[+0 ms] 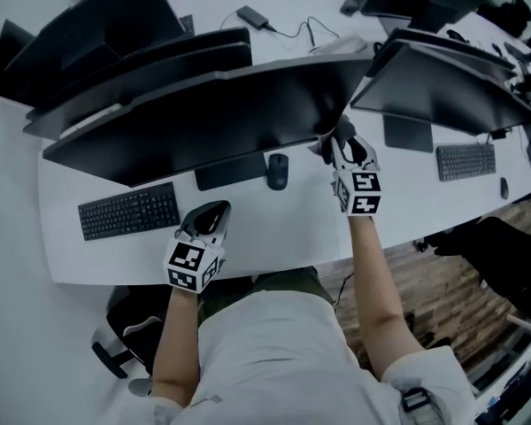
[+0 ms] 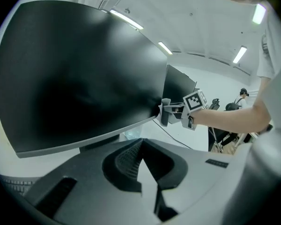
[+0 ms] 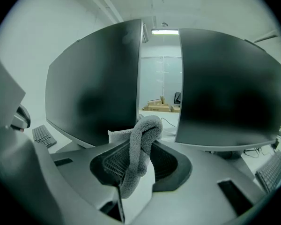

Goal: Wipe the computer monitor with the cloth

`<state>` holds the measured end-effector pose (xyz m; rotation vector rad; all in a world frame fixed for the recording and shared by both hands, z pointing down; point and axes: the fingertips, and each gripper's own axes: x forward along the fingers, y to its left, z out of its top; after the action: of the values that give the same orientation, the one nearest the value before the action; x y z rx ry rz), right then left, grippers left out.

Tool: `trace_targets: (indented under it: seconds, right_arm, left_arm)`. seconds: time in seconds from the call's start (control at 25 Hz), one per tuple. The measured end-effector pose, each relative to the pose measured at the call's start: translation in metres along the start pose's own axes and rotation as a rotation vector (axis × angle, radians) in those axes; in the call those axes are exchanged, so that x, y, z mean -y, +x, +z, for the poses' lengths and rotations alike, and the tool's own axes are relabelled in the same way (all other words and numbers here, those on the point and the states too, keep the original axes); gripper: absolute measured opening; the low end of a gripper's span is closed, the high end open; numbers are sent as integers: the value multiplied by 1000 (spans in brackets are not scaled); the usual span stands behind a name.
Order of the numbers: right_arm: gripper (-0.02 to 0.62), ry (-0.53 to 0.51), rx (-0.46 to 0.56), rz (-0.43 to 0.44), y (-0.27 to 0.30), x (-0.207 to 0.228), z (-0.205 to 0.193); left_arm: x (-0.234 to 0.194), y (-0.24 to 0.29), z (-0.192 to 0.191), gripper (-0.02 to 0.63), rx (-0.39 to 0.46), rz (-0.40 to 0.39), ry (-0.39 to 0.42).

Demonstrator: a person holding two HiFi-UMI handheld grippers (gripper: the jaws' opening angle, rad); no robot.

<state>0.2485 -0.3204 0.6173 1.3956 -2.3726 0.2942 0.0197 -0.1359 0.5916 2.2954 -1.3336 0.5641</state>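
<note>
**Cloth clamped in the right tool at the monitor's corner**

The right tool [image 3: 139, 159] has its jaws closed on a grey terry cloth [image 3: 147, 128]. The cloth is doubled into a loop that stands up past the jaw tips, with one end hanging down between them. Directly ahead and to the left of this tool rises the wide curved monitor [image 3: 96, 86], its screen dark. A second monitor [image 3: 229, 86] stands ahead to the right, with a narrow gap between the two.

In the head view, the right tool [image 1: 334, 142] is raised to the lower right corner of the monitor [image 1: 203, 113]. The left gripper view shows its tips [image 2: 165, 111] right at that edge of the screen [image 2: 79, 78]. Whether the cloth actually presses on the glass cannot be told.

The left tool [image 2: 141, 142] has its jaws brought together at the tips, with nothing between them. It is held low over the white desk [image 1: 274, 228], below the monitor's bottom edge, and its marker cube [image 1: 193, 266] faces up. A black keyboard [image 1: 128, 211] lies just to the left of the left tool [image 1: 208, 212]. A dark mouse [image 1: 277, 171] lies ahead of it to the right, between the two tools.
</note>
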Motion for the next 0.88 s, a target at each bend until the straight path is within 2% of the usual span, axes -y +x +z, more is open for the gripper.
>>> trace_targets:
  seconds: [0.36,0.88]
  right_arm:
    - [124,180,-19,-26,10,1,-45]
    - [124,605,7,0,20,-23,-76]
  left_arm:
    - [-6,-10,-32,2,-42,12,-32]
    - [-30,-35,-47,2,-41,58,-68]
